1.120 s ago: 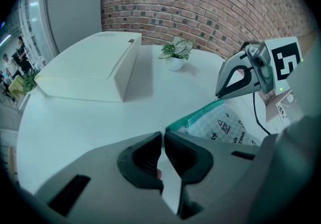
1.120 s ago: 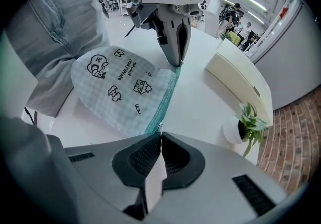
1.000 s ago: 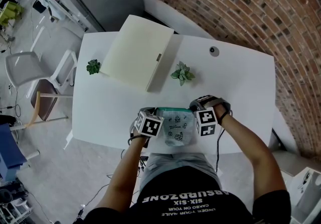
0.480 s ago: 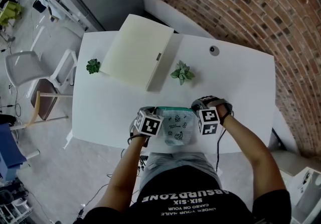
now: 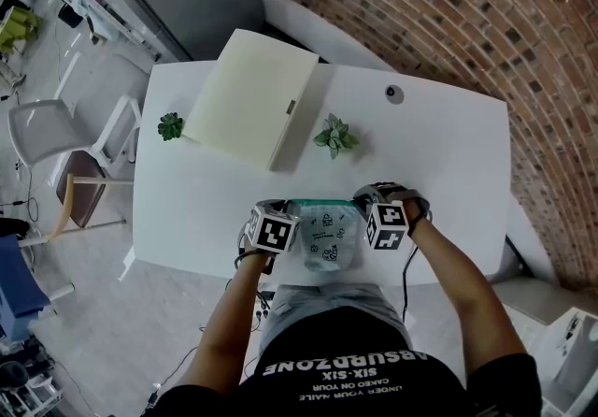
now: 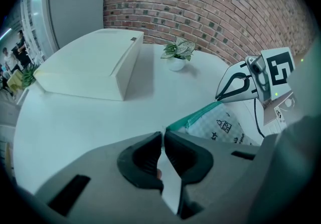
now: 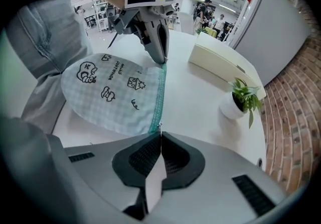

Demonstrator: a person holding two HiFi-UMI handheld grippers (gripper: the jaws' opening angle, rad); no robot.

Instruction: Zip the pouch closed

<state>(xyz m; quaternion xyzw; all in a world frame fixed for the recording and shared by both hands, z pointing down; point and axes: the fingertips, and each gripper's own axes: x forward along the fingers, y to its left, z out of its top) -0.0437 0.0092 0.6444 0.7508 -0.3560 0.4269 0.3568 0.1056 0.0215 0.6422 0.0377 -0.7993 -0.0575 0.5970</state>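
White table (image 5: 448,153), near edge: pouch (image 5: 327,239), judged soft, light and limp, lies with left gripper (image 6: 163,135) and right gripper (image 7: 160,137) pinched shut on opposite ends of its stiffer teal zip edge (image 7: 160,95).

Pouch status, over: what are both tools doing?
Left tool pinching pouch corner. Right tool shut on zipper end. Nothing across the zipper.
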